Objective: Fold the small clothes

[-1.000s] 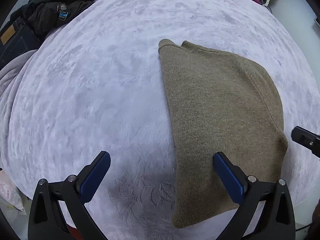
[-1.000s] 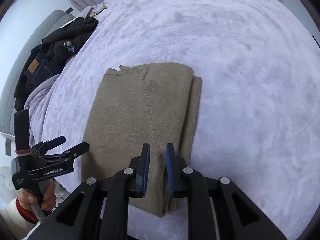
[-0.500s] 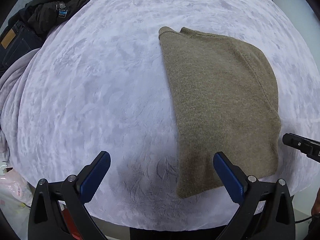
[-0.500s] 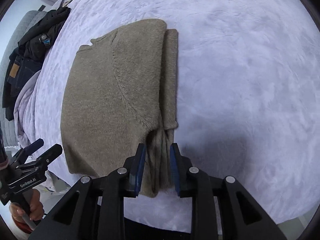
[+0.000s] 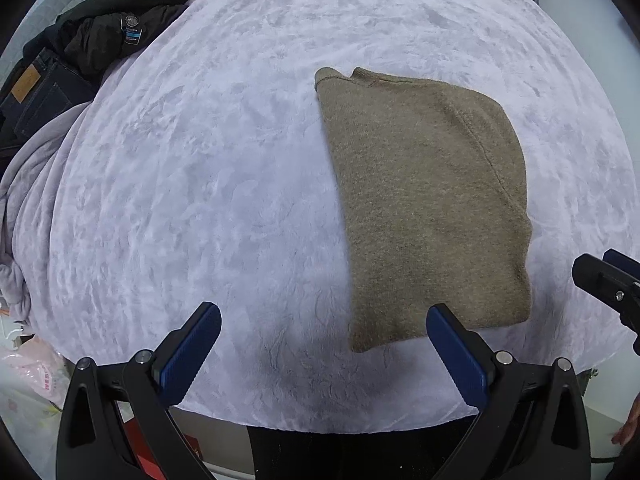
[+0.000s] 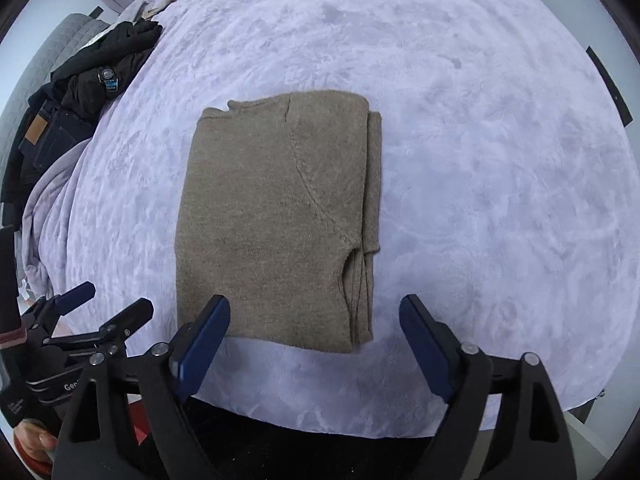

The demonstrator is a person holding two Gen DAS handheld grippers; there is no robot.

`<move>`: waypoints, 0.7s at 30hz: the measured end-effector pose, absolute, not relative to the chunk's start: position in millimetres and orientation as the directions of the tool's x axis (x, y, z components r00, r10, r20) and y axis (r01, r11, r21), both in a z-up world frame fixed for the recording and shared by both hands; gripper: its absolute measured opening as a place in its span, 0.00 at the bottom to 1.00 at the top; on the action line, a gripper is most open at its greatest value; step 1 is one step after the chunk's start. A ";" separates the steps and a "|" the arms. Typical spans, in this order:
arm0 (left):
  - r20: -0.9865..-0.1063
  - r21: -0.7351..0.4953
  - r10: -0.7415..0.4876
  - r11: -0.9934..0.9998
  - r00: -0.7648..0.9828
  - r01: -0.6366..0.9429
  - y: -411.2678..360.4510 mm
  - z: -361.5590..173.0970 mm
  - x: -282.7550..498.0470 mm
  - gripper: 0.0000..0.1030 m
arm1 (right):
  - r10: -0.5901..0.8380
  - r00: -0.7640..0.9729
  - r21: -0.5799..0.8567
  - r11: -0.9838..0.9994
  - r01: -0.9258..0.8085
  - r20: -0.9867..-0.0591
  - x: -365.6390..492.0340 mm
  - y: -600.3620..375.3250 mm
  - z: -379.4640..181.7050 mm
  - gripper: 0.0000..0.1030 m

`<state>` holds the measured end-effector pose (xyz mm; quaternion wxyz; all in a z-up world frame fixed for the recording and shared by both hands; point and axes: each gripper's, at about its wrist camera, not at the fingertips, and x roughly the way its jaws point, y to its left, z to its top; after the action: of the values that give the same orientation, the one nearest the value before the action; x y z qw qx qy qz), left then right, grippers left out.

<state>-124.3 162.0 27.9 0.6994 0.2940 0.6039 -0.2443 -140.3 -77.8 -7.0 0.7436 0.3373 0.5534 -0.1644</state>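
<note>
A folded olive-brown knit sweater (image 5: 424, 200) (image 6: 272, 220) lies flat on the lavender plush bed cover (image 5: 200, 160), with its layered fold edges on the right in the right wrist view. My left gripper (image 5: 322, 314) hangs open above the cover's near edge, its right finger over the sweater's near left corner. It also shows at the left of the right wrist view as the left gripper (image 6: 108, 308), held by a hand. The jaws of my right gripper (image 6: 315, 304) are opening wide above the sweater's near hem and press on nothing.
A black jacket (image 5: 120, 32) and dark jeans (image 5: 36, 92) are piled at the far left of the bed, beside crumpled grey bedding (image 5: 24, 200). A pink plastic bag (image 5: 36, 372) sits below the bed's left edge. The bed's front edge runs just under both grippers.
The right gripper let go of the sweater's folded edge, spread its jaws wide and lifted away. The left gripper rose a little, still open. The sweater stays flat.
</note>
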 end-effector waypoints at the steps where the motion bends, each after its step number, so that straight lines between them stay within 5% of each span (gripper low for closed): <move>1: -0.988 0.118 0.015 0.707 0.152 0.697 162.0 28.5 -124.2 1.00 | 0.122 0.337 0.318 0.715 0.623 -0.934 -138.6 -77.0 -3.3 0.98; 21: -0.986 0.128 0.019 0.711 0.163 0.692 163.8 47.5 -126.2 1.00 | 0.057 0.235 0.199 0.739 0.644 -0.970 -131.5 -68.3 10.4 1.00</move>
<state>-126.2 163.8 47.5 0.7030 0.2955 0.6011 -0.2392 -131.5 -68.3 10.4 0.7266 0.2997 0.5843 -0.2021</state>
